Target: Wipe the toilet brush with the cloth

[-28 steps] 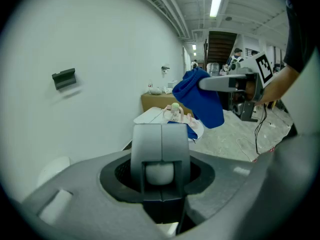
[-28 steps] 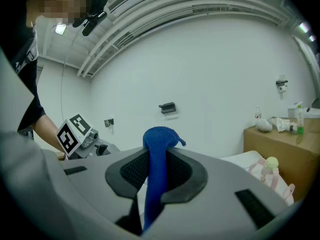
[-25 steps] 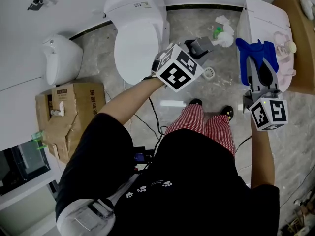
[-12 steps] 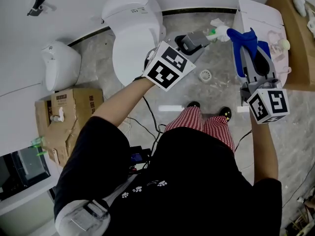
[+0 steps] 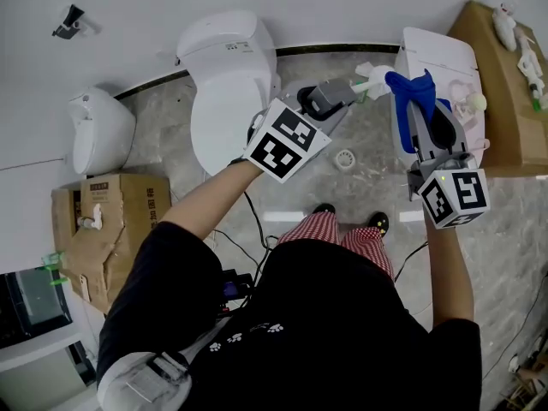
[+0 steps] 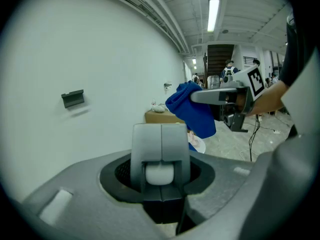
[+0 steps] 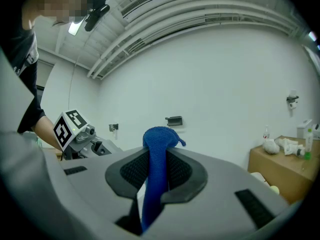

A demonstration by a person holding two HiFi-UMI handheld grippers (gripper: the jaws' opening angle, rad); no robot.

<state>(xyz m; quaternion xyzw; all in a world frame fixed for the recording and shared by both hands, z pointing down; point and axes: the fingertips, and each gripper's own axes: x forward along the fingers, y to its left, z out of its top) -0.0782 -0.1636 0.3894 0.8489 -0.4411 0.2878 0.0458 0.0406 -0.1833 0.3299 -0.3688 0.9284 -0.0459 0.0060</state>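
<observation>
Head view: toilet (image 5: 224, 80) beside left tongs (image 5: 346, 91); urinal (image 5: 96, 131) apart.

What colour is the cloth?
Blue all over. The cloth shows best in the right gripper view, pinched between the jaws.

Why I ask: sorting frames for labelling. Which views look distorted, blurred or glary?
Head view: sharp, evenly lit, edges mildly bent. Left gripper view: heavy fisheye, dark round vignette, ceiling light blown white, cloth sharp. Right gripper view: same fisheye and vignette, mosaic patch top left, cloth crisp in the right tongs.
</observation>
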